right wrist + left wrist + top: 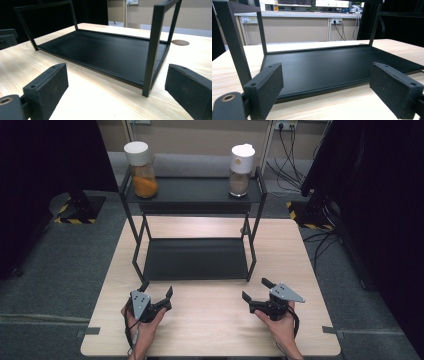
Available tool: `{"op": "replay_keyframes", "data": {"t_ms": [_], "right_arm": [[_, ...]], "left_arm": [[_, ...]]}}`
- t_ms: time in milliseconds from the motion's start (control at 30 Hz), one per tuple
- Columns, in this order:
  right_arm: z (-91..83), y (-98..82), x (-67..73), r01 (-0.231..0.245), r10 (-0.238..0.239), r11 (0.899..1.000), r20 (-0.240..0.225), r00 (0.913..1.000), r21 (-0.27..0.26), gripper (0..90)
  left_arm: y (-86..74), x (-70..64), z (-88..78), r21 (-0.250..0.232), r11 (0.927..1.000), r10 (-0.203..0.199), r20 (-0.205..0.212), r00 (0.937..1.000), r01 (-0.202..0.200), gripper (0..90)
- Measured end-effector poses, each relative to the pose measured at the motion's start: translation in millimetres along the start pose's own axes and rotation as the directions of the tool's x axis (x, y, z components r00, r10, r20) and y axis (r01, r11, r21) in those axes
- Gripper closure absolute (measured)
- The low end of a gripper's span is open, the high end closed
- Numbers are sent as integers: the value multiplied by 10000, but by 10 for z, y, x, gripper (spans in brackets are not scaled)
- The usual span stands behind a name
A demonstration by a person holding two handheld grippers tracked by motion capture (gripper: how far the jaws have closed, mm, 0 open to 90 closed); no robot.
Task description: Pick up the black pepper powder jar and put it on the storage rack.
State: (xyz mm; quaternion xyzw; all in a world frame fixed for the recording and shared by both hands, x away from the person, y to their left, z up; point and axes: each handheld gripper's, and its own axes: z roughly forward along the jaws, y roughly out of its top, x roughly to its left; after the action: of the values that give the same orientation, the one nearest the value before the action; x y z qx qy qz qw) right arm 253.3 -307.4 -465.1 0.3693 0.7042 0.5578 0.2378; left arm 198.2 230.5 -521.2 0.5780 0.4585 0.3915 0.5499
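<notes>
A black two-tier metal rack [195,257] stands on the wooden table [210,325]. Its top shelf carries a jar of orange powder with a white lid [141,170] at the left and a white-capped jar of brown powder [241,170] at the right. The lower shelf [332,67] [100,52] is bare. My left gripper [156,292] [324,92] rests open near the rack's front left leg, nothing between its jaws. My right gripper [255,290] [117,92] is open near the front right leg [151,52], also holding nothing.
Grey carpet surrounds the table. Black stands with yellow-striped bases [75,212] [305,215] flank the rack's far side. Cables [290,155] hang from wall sockets behind. A round cable port [180,42] sits in the tabletop past the rack.
</notes>
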Motion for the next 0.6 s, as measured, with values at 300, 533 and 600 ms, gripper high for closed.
{"op": "replay_keyframes", "data": {"t_ms": [300, 533, 600], "right_arm": [[-11, -149, 25, 56, -61, 9997, 199, 9998, 230, 55], [-22, -204, 43, 74, -78, 9998, 256, 9996, 174, 55], [-27, -209, 49, 117, -121, 9998, 265, 9996, 151, 55]], "left_arm": [[1, 1, 1, 3, 10000, 1, 5, 10000, -1, 112], [0, 0, 0, 2, 10000, 12, 2, 10000, -12, 112], [2, -1, 1, 10, 10000, 26, 7, 10000, -26, 112]]}}
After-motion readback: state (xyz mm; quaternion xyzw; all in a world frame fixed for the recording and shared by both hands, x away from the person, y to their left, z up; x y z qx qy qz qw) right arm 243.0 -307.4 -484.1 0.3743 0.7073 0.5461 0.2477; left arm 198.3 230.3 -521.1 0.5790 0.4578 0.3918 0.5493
